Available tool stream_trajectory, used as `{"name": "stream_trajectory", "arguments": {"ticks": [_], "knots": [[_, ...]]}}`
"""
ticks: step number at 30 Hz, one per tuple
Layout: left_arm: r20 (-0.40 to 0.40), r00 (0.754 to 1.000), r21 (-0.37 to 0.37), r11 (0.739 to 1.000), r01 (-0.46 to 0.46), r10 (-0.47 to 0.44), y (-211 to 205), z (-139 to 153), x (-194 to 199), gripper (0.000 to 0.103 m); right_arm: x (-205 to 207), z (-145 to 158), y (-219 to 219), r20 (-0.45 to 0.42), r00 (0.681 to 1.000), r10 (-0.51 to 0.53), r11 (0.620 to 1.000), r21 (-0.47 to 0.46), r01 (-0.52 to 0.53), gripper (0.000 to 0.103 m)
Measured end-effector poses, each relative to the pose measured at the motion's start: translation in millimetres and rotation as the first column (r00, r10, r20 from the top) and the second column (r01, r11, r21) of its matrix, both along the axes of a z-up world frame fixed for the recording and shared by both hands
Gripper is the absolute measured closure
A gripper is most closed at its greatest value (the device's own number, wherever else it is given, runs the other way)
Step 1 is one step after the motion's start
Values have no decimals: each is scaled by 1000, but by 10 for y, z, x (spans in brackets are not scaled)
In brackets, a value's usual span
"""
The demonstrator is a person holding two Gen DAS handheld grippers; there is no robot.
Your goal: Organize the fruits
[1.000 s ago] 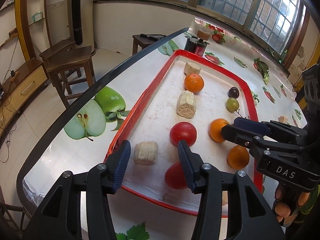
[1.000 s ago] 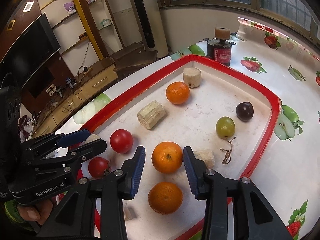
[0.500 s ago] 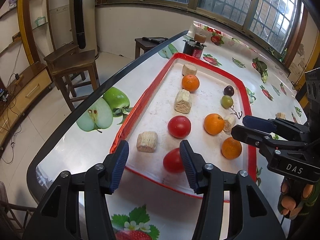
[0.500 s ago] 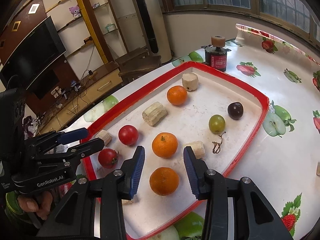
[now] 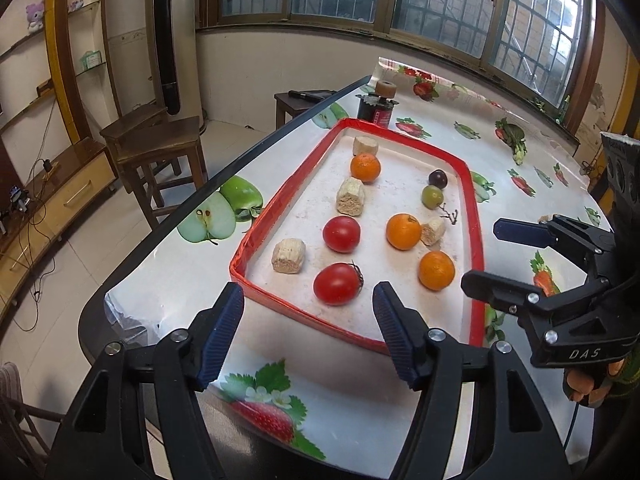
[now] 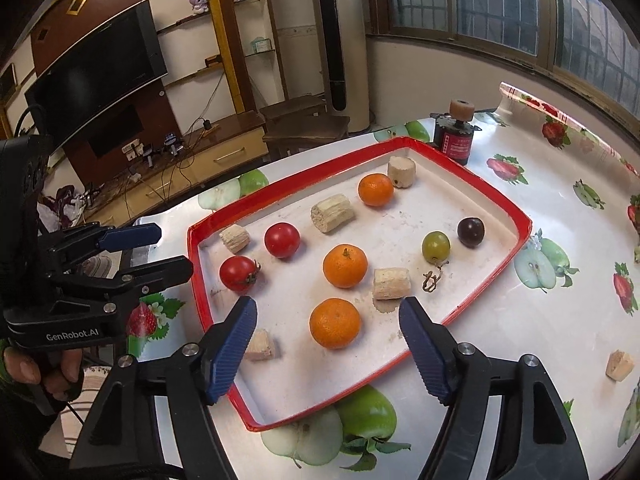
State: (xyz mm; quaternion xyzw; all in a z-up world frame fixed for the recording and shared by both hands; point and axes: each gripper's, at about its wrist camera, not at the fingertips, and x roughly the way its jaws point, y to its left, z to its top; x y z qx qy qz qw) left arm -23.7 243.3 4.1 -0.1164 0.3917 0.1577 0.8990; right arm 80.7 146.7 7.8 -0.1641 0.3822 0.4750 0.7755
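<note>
1. Hovering at the tray's six o'clock edge, the left gripper (image 5: 306,312) held nothing; its jaws had just been opening and stood apart.
2. The right gripper (image 6: 326,326) likewise gaped empty, jaws just opened, the nearest orange (image 6: 335,322) lying free between them.
3. The red-rimmed tray (image 6: 500,200) carried three oranges, two tomatoes (image 6: 282,240), a green grape (image 6: 435,246) and a dark grape (image 6: 471,231) at two o'clock, plus pale cut chunks (image 6: 332,213).
4. A dark can (image 6: 456,140) stood just beyond the tray at twelve o'clock.

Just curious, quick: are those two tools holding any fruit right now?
Left tool: open, holding nothing; its jaws have just been opening.
Right tool: open, empty; also just opened.
</note>
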Motion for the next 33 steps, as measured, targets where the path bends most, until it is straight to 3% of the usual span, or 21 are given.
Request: {"name": "stream_trajectory", "arguments": {"ticks": [3,9,17,33], "knots": [[3,1000,25,1000,-6,6,-51,42,-69,27,-103,19,-46,40,999,32,999,-16,-32,20],[5,1000,44,999,-1,1,-117,86,-203,27,-265,8,-150,108,990,88,995,-64,-81,19],[-10,1000,96,995,23,-23,-265,106,-318,27,-341,32,-311,120,986,119,991,-68,-111,19],[-1,999,93,995,40,-40,-343,164,-420,27,-437,109,-431,155,981,115,992,-64,-106,19]]}}
